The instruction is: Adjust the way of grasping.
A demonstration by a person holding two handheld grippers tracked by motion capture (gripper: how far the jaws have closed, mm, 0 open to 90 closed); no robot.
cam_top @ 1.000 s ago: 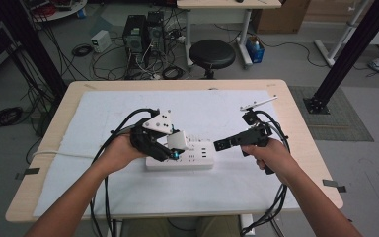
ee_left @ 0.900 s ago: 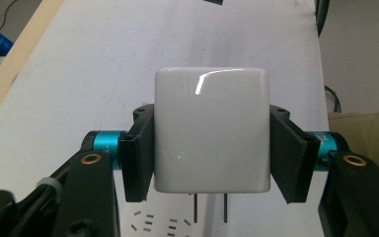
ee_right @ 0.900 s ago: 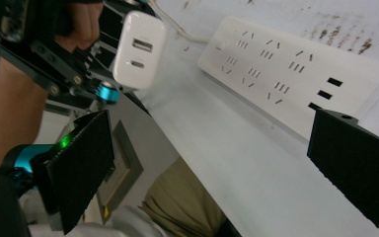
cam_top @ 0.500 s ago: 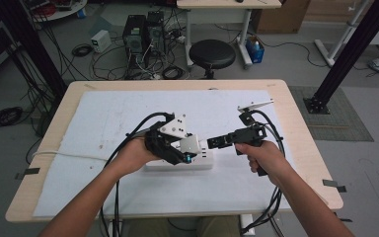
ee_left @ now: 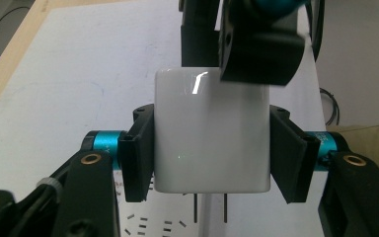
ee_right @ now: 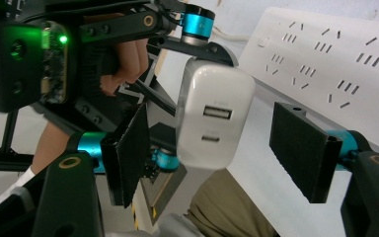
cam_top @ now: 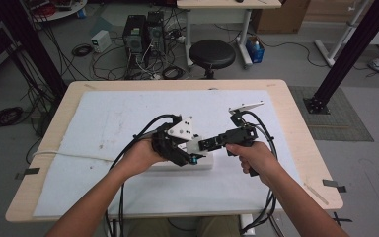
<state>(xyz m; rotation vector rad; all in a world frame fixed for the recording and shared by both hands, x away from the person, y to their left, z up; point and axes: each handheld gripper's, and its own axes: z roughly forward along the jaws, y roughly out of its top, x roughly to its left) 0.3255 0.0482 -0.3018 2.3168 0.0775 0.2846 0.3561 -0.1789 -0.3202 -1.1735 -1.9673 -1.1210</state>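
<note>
high view: overhead, facing forward-down on worktop [cam_top: 296, 123] | gripper views: close-up along fingers | shared: white charger [ee_left: 211, 133]

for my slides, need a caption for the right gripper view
Right gripper jaws closing around the white charger held by the left gripper.

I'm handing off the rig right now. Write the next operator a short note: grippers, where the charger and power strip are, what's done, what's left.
Left gripper: shut on the white charger, prongs pointing down above the power strip.
Right gripper: jaws have just been closing around the charger's port end; in the right gripper view the pads do not touch it yet, so count it open.
Power strip: lying on the white mat in the middle of the table, under the grippers.
Done: charger picked up and held over the strip.
Left: probably line the prongs up with a socket and push it in; not plugged yet.
</note>
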